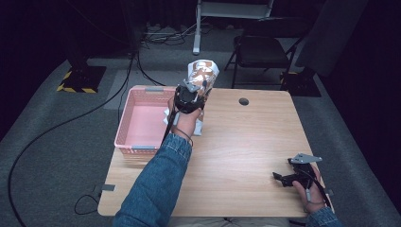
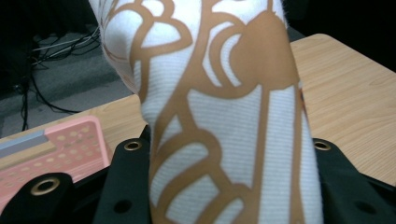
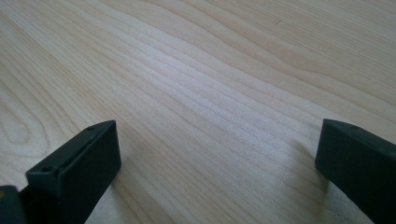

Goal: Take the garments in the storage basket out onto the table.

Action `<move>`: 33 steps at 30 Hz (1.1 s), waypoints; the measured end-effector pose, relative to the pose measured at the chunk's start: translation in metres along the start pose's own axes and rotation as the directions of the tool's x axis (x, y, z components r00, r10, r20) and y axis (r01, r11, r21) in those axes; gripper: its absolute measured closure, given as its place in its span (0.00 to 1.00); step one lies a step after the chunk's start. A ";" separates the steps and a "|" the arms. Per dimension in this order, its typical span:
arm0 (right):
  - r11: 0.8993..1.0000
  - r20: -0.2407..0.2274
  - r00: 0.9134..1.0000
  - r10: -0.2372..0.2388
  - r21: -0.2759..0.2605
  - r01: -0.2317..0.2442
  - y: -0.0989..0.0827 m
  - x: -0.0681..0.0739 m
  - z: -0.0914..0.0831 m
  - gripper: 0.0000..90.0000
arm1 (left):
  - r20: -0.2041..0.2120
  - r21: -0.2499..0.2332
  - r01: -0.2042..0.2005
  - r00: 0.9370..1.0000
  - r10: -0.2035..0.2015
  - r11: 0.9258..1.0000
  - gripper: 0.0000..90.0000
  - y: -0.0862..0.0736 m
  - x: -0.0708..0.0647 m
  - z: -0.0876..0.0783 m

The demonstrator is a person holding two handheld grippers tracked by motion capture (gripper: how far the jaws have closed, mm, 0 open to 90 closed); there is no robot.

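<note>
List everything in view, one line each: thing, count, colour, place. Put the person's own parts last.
cloth: one, white with tan line pattern, lifted above the table beside the basket, clamped in the left gripper
basket: one, pink perforated plastic, far left part of the table, overhanging its left edge
table: one, light wood, centre, with a round hole near its far edge
folding chair: one, black, on the floor beyond the table
cables: several, black, on the grey floor at left
left gripper: one, black, shut on the cloth
right gripper: one, black, open, low over the table's near right corner
sleeves: two, blue denim, bottom edge
</note>
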State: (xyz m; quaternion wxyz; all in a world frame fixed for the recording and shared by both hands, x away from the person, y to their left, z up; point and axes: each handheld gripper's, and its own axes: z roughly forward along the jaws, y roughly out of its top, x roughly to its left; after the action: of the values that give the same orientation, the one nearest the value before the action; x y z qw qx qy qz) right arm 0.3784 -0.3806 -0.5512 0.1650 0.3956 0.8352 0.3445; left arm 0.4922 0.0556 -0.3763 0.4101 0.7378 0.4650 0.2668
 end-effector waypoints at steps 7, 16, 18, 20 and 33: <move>1.000 0.000 1.000 0.000 0.000 0.000 0.000 0.000 0.000 0.00 | 0.035 -0.008 -0.001 0.999 0.002 1.000 0.61 0.001 -0.016 0.009; 1.000 0.000 1.000 0.000 0.000 0.000 0.000 0.000 0.000 0.00 | 0.062 -0.020 0.012 0.998 -0.010 1.000 0.61 -0.003 -0.028 0.019; 1.000 0.000 1.000 0.000 0.000 0.000 0.000 0.000 0.000 0.00 | 0.066 -0.017 0.015 0.998 -0.013 1.000 0.61 -0.004 -0.030 0.022; 1.000 0.000 1.000 0.000 0.000 0.000 0.000 0.000 0.000 0.00 | 0.072 -0.016 0.016 0.997 -0.015 1.000 0.61 -0.005 -0.033 0.025; 1.000 0.000 1.000 0.000 0.000 0.000 0.000 0.000 0.000 0.00 | 0.087 -0.022 -0.006 0.996 0.008 1.000 0.61 -0.011 -0.058 0.043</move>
State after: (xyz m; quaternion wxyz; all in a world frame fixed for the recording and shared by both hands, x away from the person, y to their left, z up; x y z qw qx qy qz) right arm 0.3784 -0.3806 -0.5512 0.1651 0.3956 0.8352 0.3445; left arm 0.4958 -0.0102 -0.4090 0.4371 0.7459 0.4413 0.2407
